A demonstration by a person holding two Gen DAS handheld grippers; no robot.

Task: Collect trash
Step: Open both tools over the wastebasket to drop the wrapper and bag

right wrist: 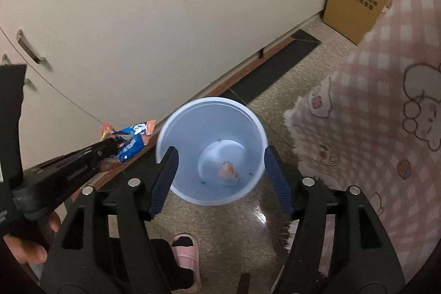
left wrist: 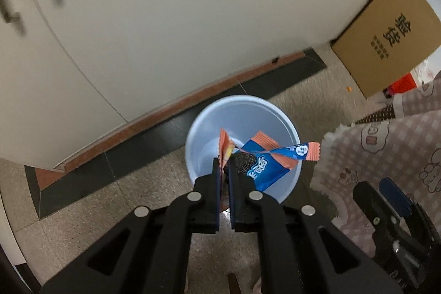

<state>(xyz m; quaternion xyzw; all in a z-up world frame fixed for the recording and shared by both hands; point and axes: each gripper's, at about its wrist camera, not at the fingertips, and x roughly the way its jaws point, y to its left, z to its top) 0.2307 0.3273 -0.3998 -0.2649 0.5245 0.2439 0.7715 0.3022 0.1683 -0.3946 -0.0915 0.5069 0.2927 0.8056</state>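
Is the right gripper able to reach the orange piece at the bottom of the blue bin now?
Probably yes. The right gripper is open and empty, directly above the bin, whose mouth is uncovered. The orange piece lies alone at the bottom. The left gripper, with its wrappers, stays outside the rim.

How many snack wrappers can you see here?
2: a blue and orange plastic wrapper pinched in the left gripper, and a crumpled orange one at the bottom of the pale blue bin. Others may be hidden.

Both wrist cameras look steeply down from close above, sharing the blue bin [left wrist: 242,145] [right wrist: 210,150] and white cabinets [left wrist: 165,18] [right wrist: 124,18].
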